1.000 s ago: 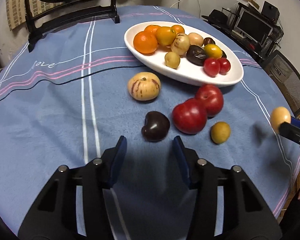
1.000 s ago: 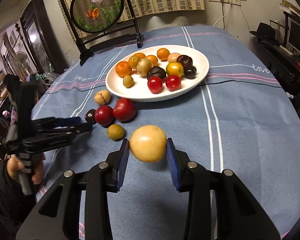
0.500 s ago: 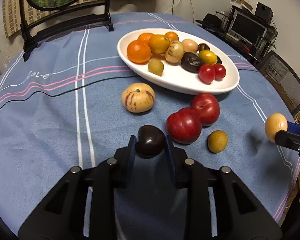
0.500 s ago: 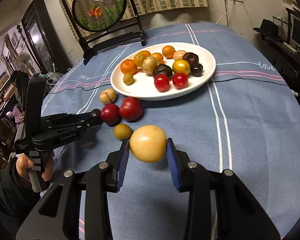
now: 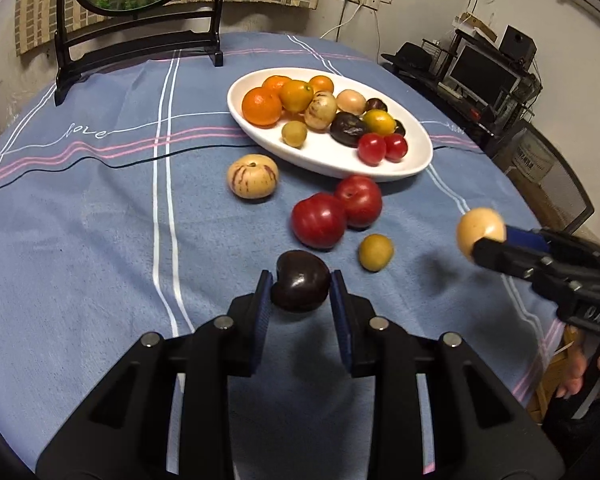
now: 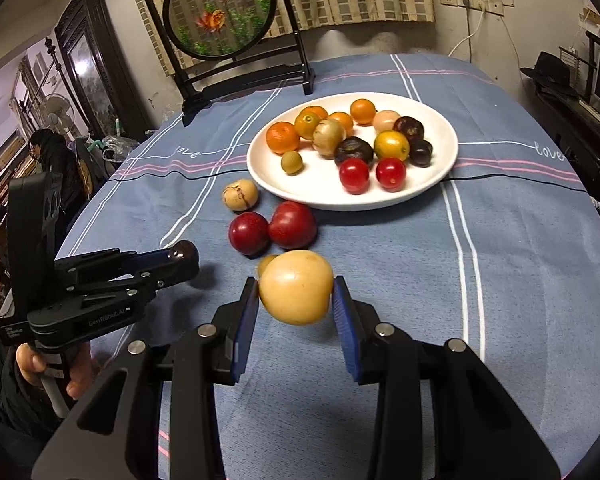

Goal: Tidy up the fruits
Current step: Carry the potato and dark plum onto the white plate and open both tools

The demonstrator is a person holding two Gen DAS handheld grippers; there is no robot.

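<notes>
A blue-clothed surface filled most of both frames, and a white plate heaped with fruit was seen at upper centre. Below the plate, two red plums were laid touching, with a striped melon to their left and a small green fruit at lower right. The left tongs were closed on a dark plum at lower centre, and the right tongs were clamped on a yellow fruit, both held clear of the cloth.
</notes>
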